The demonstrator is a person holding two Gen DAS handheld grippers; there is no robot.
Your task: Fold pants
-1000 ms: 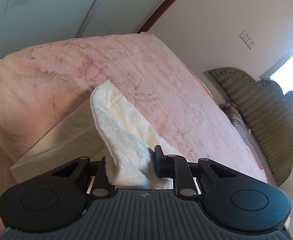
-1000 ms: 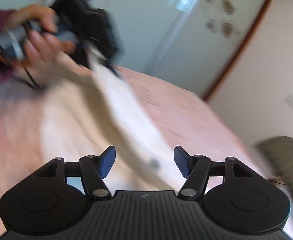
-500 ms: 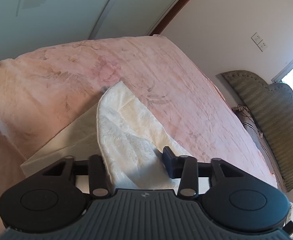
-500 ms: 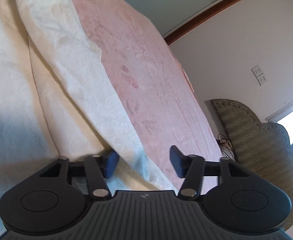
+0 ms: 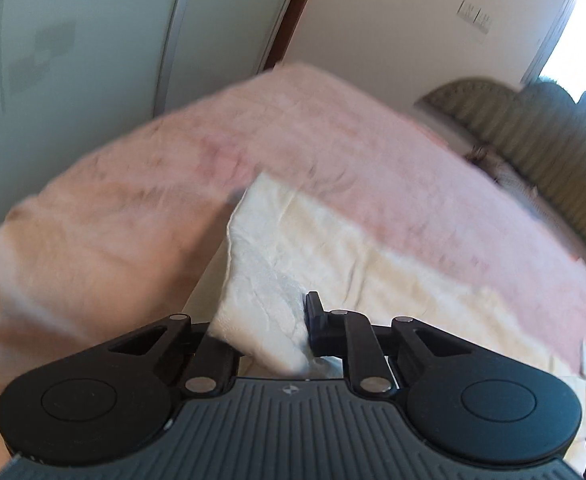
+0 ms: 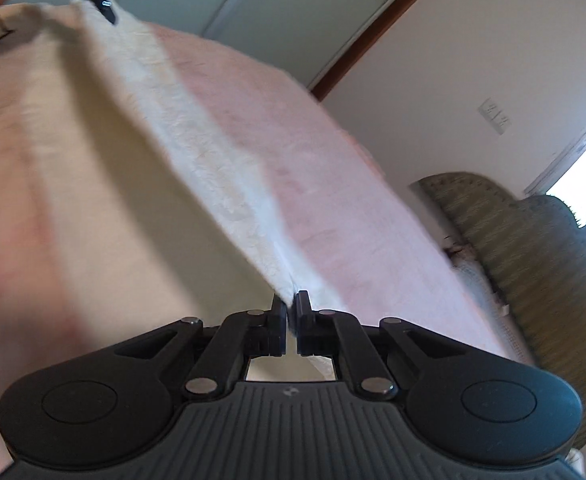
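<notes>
Pink bed (image 6: 301, 152); pants (image 6: 197, 148) between grippers.

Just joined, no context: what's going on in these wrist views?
A person is folding cream pants on a bed with a pink blanket, using two handheld tools. The right claw has just closed, pinching one end of a fabric edge. The left claw grips a thicker bunch of the same fabric and has just been closing. In the right wrist view the edge runs lifted between the two claws. The rest of the pants lies on the blanket.
</notes>
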